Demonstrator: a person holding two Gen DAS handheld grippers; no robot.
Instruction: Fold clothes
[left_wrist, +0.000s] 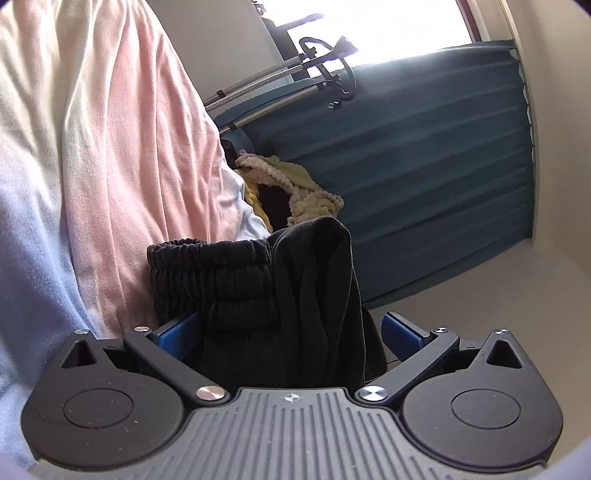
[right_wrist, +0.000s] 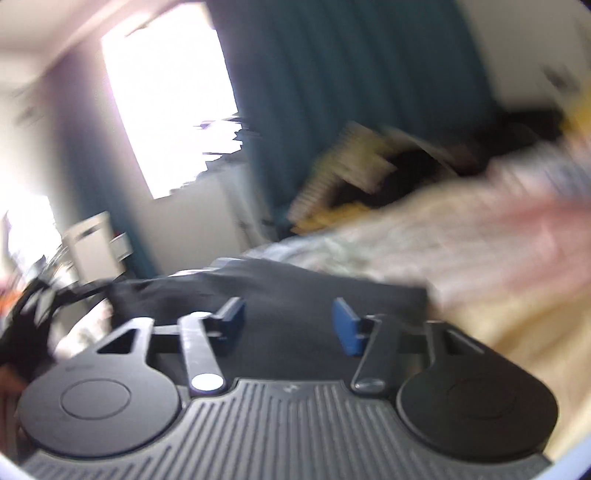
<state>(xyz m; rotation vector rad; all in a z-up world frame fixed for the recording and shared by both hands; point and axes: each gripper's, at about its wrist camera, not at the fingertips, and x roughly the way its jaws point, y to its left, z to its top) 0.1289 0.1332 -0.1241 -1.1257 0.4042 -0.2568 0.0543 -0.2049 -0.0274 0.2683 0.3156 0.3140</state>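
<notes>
Teal pleated curtain (left_wrist: 424, 155) behind, ribbed black garment (left_wrist: 258, 295) (elastic waistband) between gaping left gripper (left_wrist: 291, 328), right gripper (right_wrist: 288, 325) apart.

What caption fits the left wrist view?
Open left gripper straddling bunched black elastic-waist trousers beside pastel bedding.

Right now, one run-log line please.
stage: folding | left gripper: open, black pants between pads | right gripper: open, over dark cloth | view blurred

Trousers (left_wrist: 280, 295) before knitted heap (left_wrist: 295, 184)
</notes>
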